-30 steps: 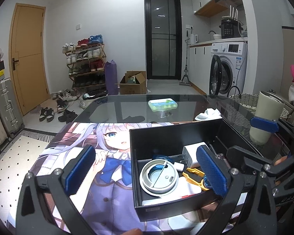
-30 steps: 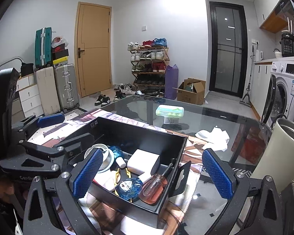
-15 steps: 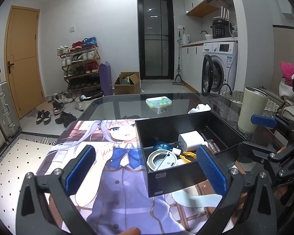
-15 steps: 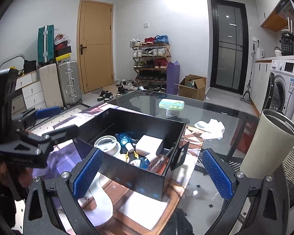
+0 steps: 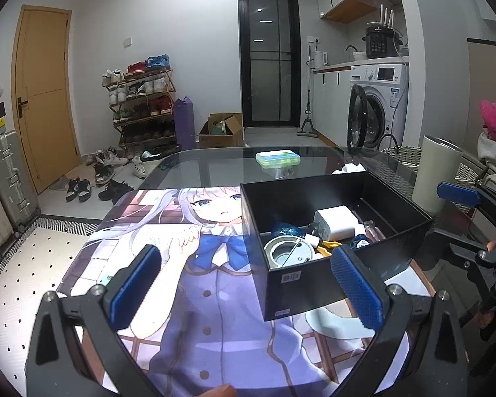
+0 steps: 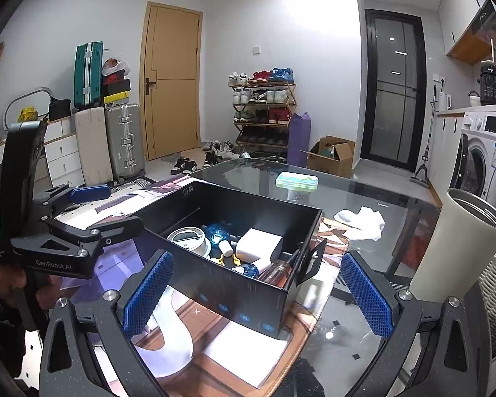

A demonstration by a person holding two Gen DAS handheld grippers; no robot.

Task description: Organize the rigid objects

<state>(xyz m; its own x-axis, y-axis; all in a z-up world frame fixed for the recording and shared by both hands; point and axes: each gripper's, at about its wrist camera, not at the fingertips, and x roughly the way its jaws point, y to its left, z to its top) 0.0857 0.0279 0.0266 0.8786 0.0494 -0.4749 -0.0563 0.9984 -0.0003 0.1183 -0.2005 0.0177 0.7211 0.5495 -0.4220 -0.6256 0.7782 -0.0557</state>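
A black open box (image 5: 314,281) (image 6: 234,291) rests on a printed mat on the glass table. Inside lie a white round lid (image 5: 287,253) (image 6: 186,236), a white charger block (image 5: 335,221) (image 6: 259,243), blue round items (image 6: 216,233), yellow-handled pliers (image 5: 325,251) and a clear-handled screwdriver (image 6: 277,269). My left gripper (image 5: 244,287) is open, held back from the box's near-left corner, with nothing between its fingers. My right gripper (image 6: 254,294) is open too, in front of the box's near wall. Each gripper shows at the side of the other's view.
A tall beige tumbler (image 5: 436,178) (image 6: 453,248) stands right of the box. A green-white case (image 5: 277,158) (image 6: 297,182) and a crumpled white cloth (image 6: 360,221) lie farther back on the glass. The mat (image 5: 182,297) spreads left of the box. A wicker basket (image 5: 400,158) sits beyond the table's right edge.
Both grippers have drawn back and up from the box, which now looks smaller and farther away. The box and its contents have not moved. Both stay open.
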